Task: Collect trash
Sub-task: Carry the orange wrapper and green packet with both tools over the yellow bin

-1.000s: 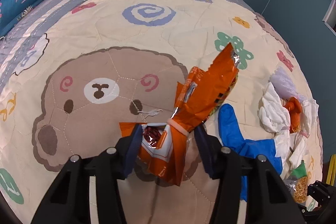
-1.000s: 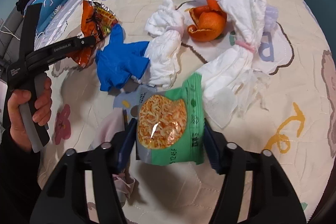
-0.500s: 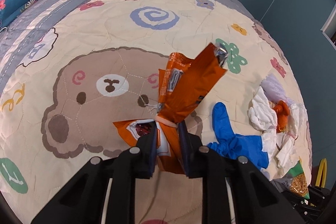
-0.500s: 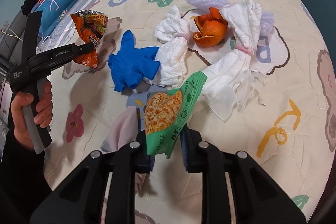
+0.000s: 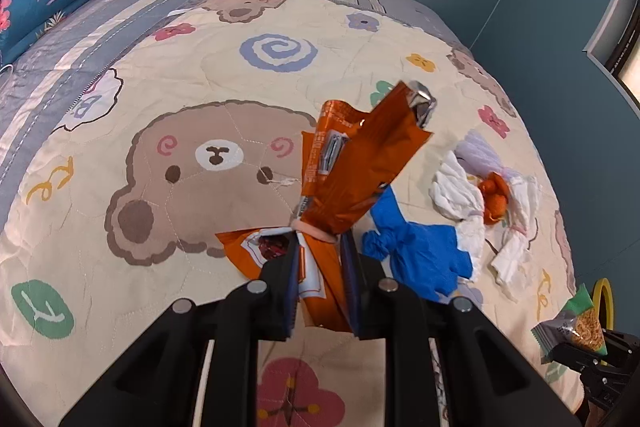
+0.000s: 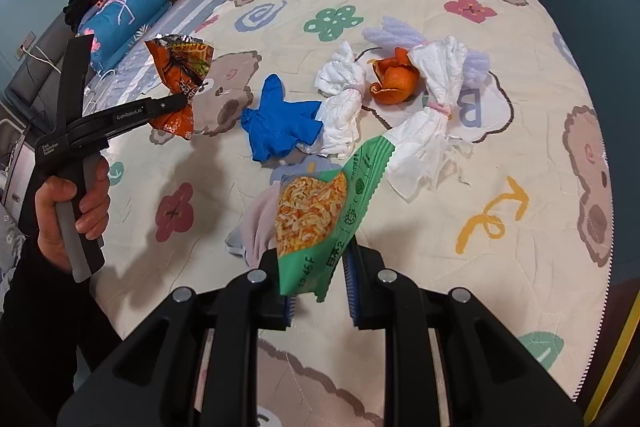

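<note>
Between the left fingers (image 5: 319,269): orange wrapper (image 5: 352,163), clamped, clear of the bed (image 5: 120,99). Right fingers (image 6: 319,277): green packet (image 6: 320,215), clamped, likewise aloft. Remaining on bed: blue glove (image 6: 280,125), tissues (image 6: 424,131), peel (image 6: 394,81). Advice: keep both grips firm while carrying off.

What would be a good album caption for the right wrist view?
Right gripper pinching a green snack packet above a bear-print quilt, with blue glove, tissues and orange peel waiting.

Plenty of open quilt (image 5: 132,99) on my left side

Right side's cluttered: blue glove (image 6: 280,125), knotted tissues (image 6: 344,99) and orange peel (image 6: 394,81) bunched together, pink cloth (image 6: 256,227) just under my claw.
</note>
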The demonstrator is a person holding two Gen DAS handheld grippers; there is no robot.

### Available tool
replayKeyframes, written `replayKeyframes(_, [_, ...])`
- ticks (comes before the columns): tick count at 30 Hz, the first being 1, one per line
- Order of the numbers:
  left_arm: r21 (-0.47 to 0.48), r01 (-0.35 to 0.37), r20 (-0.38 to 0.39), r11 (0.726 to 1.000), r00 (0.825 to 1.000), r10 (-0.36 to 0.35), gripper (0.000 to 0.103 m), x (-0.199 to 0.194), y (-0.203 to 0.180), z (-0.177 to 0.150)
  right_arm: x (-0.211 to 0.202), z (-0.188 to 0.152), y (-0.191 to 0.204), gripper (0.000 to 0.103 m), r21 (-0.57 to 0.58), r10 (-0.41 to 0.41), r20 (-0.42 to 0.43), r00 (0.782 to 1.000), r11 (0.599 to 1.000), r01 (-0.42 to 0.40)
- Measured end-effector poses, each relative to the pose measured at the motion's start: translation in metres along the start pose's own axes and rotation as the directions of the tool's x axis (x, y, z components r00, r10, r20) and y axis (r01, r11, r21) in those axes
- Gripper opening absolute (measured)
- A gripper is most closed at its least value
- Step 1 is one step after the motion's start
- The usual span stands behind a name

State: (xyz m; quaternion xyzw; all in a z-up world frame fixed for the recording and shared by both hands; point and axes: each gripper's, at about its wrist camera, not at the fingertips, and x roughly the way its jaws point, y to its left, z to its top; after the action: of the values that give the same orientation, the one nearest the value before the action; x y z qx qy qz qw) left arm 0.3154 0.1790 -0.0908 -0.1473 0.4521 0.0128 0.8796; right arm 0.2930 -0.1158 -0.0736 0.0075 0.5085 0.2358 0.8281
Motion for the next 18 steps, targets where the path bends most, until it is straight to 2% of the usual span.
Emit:
replayKeyframes(9, [0.045,0.029,0.005,0.999,1.000,-0.029,0.018,-0.027,-0.022,-0.015,-0.031,-0.016,-0.016,0.019,0.033,0.001,0.041,0.999,0.999,-0.002])
replayKeyframes(12, [0.073,0.017,0.028,0.997,0.999,-0.019,0.018,-0.036,-0.036,-0.019,-0.041,-0.022,-0.022,0.019,0.046,0.002,0.053,0.999,0.999,-0.004])
replayKeyframes(18, [0.123,0.050,0.024,0.991,0.998,-0.053,0.018,-0.046,-0.064,-0.026,-0.060,-0.035,-0.037,0.019,0.070,-0.003,0.075,0.997,0.998,-0.003])
